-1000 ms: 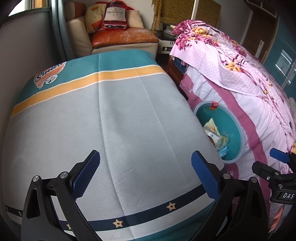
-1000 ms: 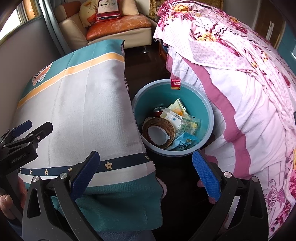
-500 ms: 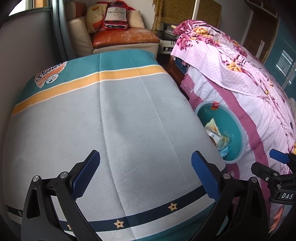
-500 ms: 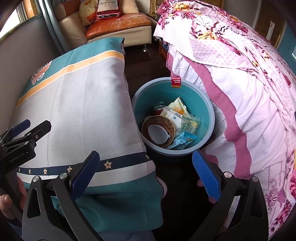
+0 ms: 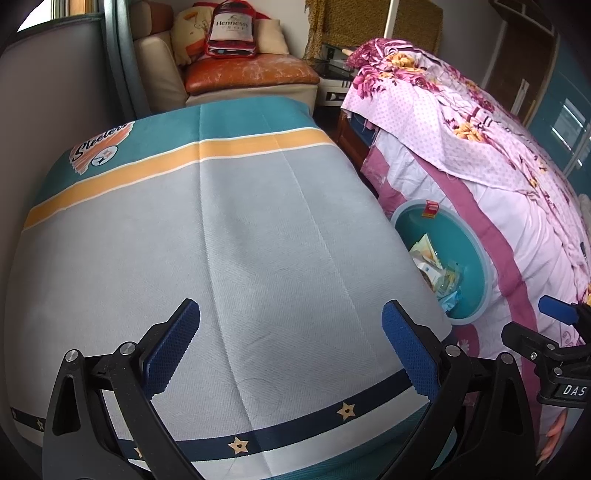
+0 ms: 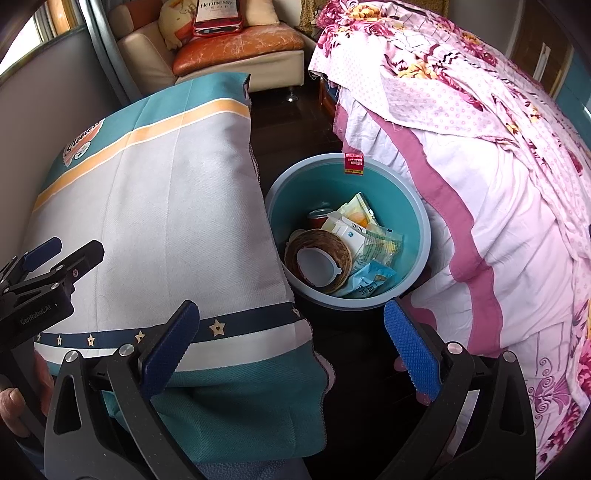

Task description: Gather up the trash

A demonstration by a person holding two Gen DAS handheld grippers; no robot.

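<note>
A teal bin (image 6: 413,206) stands on the dark floor between the cloth-covered table and the bed. It holds a tape roll (image 6: 319,260), a white box (image 6: 349,232), a red can (image 6: 319,218) and several wrappers (image 6: 369,284). My right gripper (image 6: 290,350) is open and empty, hovering near the bin's front rim. My left gripper (image 5: 290,343) is open and empty above the grey cloth (image 5: 240,240). In the left wrist view the bin (image 5: 458,236) is partly hidden by the table edge, and the right gripper's (image 5: 554,332) side shows at the far right.
A bed (image 6: 498,166) with a pink floral cover bounds the right. A cream sofa (image 5: 251,77) with an orange cushion and a bottle-shaped pillow (image 5: 231,29) sits at the back. A red tag (image 6: 354,163) hangs on the bin's far rim. A hand (image 6: 14,402) shows at lower left.
The left wrist view has drifted slightly, so the bin sits a little further right and lower. The right gripper has barely moved. Both stay open.
</note>
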